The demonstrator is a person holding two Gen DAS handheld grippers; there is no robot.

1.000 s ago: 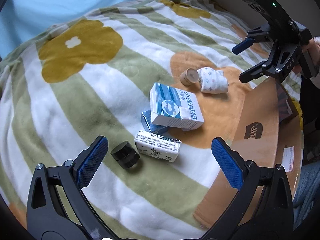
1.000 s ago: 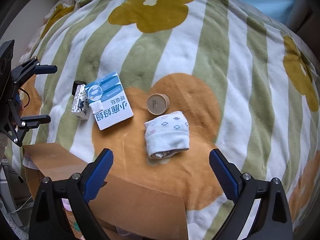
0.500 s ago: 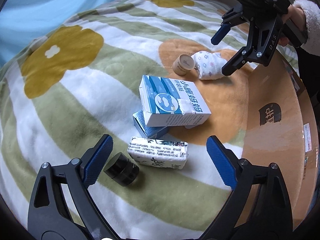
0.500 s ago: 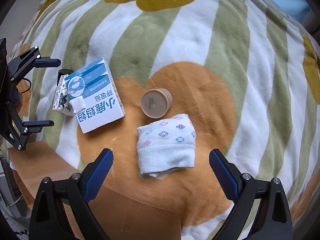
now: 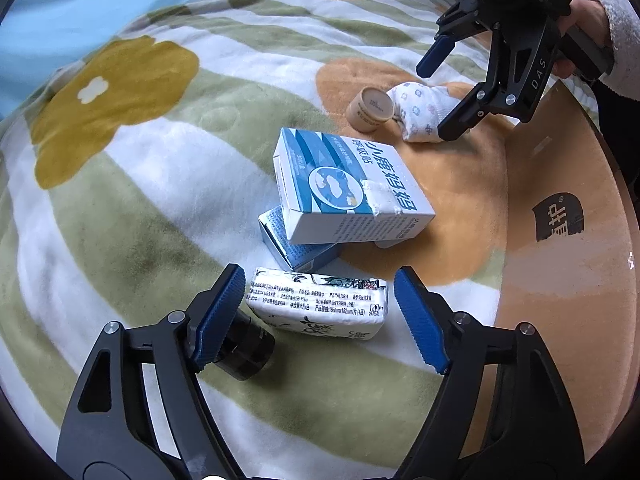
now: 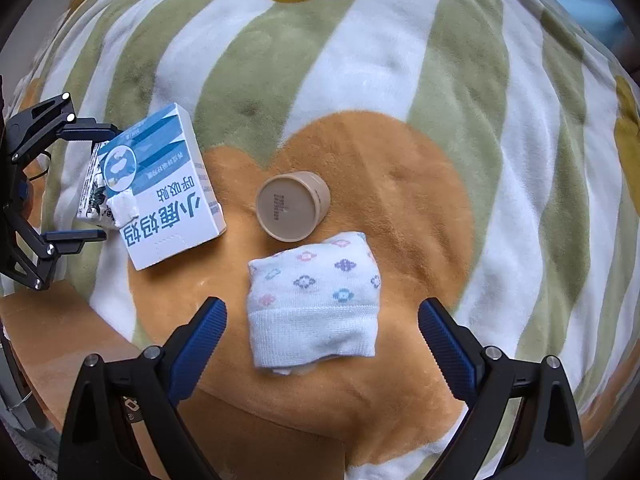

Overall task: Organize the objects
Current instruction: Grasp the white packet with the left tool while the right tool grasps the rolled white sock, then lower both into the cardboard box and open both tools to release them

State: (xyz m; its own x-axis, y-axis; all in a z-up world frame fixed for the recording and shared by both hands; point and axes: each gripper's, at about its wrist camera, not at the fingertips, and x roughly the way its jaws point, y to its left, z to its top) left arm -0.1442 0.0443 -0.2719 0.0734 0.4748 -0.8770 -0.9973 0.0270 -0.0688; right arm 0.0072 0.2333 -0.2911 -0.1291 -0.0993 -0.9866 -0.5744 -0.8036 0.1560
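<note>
1. Black cylinder (image 5: 246, 354): lay on its side on the blanket (image 5: 120, 208) of the bed, partly behind the left claw's left finger.
2. Left claw (image 5: 320, 320): released, jaws spread wide around the tissue pack, touching nothing that could be seen.
3. Tissue pack (image 5: 318, 304): white with black print, flat on the blanket between the left claw's fingers, just beside the black cylinder.
4. Small blue box (image 5: 298, 246): lay under the near edge of the large box, just beyond the tissue pack.
5. Large blue-and-white box (image 5: 348, 190): rested tilted upon the small blue box, at the edge of the blanket's orange flower patch.
6. Tan round container (image 6: 292, 206): on its side on the orange patch, touching or nearly touching the sock bundle.
7. Sock bundle (image 6: 314, 300): white with coloured motifs, on the orange patch, between the right claw's fingers.
8. Right claw (image 6: 322, 344): released, jaws wide apart either side of the sock bundle, not gripping it.
9. Cardboard box (image 5: 560, 248): brown, by the bed's near edge beside the orange patch.
</note>
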